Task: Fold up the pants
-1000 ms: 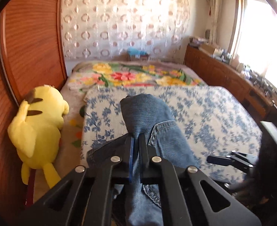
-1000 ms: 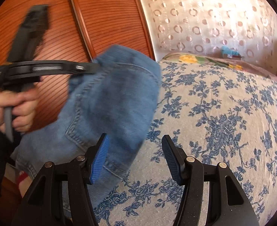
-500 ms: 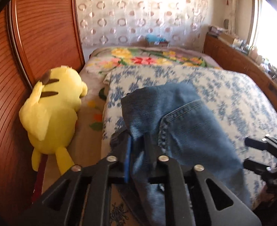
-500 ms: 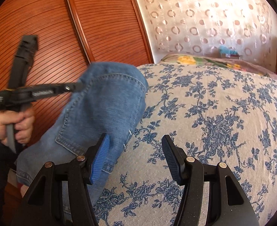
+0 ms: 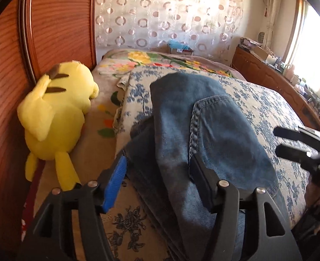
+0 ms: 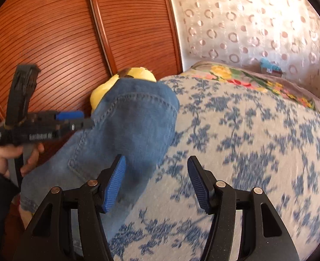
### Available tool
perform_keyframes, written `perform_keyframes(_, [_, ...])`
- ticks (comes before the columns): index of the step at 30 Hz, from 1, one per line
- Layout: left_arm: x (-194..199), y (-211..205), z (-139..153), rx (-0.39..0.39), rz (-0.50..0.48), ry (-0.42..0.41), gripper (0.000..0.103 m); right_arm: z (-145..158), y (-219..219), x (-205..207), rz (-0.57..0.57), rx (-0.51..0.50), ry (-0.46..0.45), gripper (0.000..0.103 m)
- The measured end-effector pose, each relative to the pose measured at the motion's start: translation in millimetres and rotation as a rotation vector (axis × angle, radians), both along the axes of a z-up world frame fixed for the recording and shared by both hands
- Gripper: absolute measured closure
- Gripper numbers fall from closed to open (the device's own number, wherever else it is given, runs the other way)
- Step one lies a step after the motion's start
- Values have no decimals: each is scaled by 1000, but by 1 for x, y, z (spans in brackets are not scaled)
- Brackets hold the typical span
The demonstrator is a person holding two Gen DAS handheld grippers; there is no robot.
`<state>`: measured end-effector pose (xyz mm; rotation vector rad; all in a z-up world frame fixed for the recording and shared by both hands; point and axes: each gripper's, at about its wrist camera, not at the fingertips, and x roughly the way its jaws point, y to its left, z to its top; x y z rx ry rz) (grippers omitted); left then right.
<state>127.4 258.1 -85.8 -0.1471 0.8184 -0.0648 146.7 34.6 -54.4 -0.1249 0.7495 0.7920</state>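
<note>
Straddling jeans [image 5: 203, 130], left tool [image 5: 157, 182] spread wide | right tool [image 6: 157, 182] agape, empty

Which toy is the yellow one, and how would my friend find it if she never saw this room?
Start at the big reddish wooden wardrobe doors beside the bed. Lying on the bed right against those doors, left of the folded jeans, is the yellow plush toy. It is the only bright yellow thing there, with brown-tipped ears.

Home bedroom: bed [image 5: 268, 100], plush toy [image 5: 57, 113], probably wardrobe doors [image 6: 72, 32].
</note>
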Motion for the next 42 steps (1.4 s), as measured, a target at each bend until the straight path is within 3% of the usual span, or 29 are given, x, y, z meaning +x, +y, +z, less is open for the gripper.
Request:
perform_keyframes(13, [19,7,-19,-119,-41,42,39,-16,46,67,130,-64,120,34])
perform_keyframes(23, [26,5,-19,-121,-44,32,39,-39,60,91,207,-11,240,30])
perform_keyframes(26, [26,1,-19,-121,-49,25,44,-43,62,93,218,4,254,29])
perform_keyframes(27, [25,0,-19,-127,-55,23,51,-42,62,92,222,3,250,30])
perform_keyframes(29, [24,-1,-19,-138,-64,17,57,-43,63,92,239,13,265,37])
perform_keyframes(31, [22,-5,-16,-161,-96,10,82,-42,64,92,262,30,286,48])
perform_keyframes(35, [19,-12,-10,-162,-86,14,95,-29,67,85,289,16,247,76])
perform_keyframes(36, [18,-10,-7,-185,-79,8,97,-22,67,82,296,25,236,83])
perform_keyframes(38, [16,-10,2,-185,-83,-15,99,-4,70,74,316,43,194,87])
perform_keyframes(42, [17,1,31,-181,-69,-76,99,29,83,65,348,69,108,90])
